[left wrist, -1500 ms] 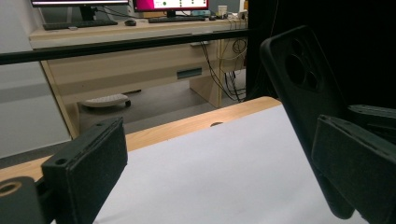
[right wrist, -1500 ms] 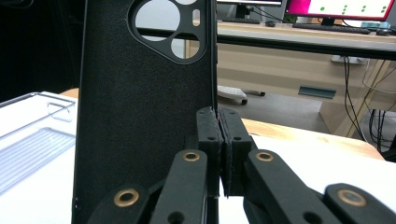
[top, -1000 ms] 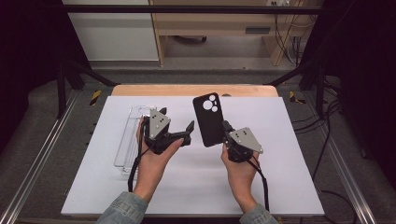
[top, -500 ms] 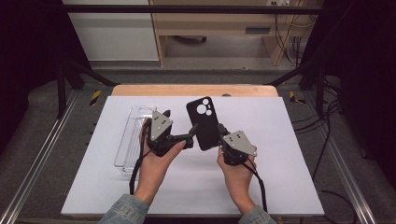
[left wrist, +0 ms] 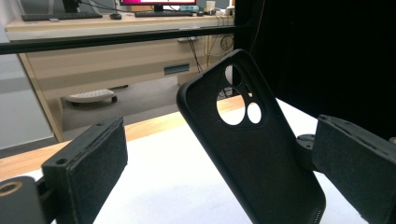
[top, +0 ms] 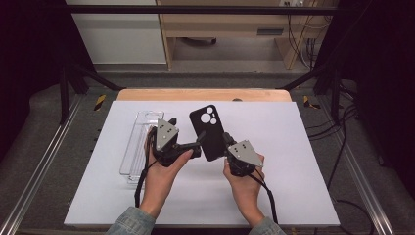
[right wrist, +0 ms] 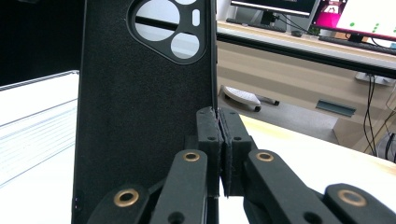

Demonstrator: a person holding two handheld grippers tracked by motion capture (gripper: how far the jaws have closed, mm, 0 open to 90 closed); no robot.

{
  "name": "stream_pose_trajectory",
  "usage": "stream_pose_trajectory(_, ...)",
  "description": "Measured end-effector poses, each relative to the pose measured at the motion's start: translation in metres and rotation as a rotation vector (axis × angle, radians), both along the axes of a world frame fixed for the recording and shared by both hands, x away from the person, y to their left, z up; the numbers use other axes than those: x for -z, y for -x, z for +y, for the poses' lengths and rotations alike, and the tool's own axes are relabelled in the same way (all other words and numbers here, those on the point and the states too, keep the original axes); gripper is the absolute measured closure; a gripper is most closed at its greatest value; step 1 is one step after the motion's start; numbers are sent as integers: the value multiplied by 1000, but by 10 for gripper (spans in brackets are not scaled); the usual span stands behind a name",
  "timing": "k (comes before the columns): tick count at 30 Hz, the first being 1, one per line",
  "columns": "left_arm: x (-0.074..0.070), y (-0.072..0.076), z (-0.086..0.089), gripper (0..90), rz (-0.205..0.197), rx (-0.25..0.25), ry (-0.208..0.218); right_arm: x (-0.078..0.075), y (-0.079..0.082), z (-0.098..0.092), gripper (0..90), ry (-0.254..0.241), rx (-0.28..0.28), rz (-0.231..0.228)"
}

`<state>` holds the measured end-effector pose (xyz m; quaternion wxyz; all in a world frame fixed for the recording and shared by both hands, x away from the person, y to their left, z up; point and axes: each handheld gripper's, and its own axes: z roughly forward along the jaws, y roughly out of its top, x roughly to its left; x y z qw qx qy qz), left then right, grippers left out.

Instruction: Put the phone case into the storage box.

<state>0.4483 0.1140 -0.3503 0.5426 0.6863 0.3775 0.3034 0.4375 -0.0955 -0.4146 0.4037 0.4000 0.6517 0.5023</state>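
The black phone case is held above the white table, its side edge pinched between the closed pads of the right gripper. The left gripper has its pads spread apart around the case's other side. A clear tray lies just left, contents unclear. The case has shifted left since earlier

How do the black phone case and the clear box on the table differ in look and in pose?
The black phone case is opaque and matte; the clear box is see-through. The case is held up off the white table, its edge pinched by the right gripper; the box lies flat on the table, held by neither gripper. The case has round camera holes; the box shows none. Both are long and rectangular.
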Motion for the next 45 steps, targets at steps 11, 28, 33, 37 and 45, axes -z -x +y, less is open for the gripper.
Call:
stream_pose_trajectory(11,3,1,1,38,26,-9,17,2,3,4,883,15,-15,-11)
stream_pose_trajectory(28,5,-6,0,363,96,-59,51,3,6,8,883,23,-28,-23)
stream_pose_trajectory(33,4,-5,0,452,101,-74,56,3,7,10,883,31,-34,-31)
stream_pose_trajectory(37,2,-5,3,523,94,-98,74,4,7,11,884,31,-37,-29)
stream_pose_trajectory(45,5,-7,4,576,131,-101,76,4,7,11,883,30,-36,-32)
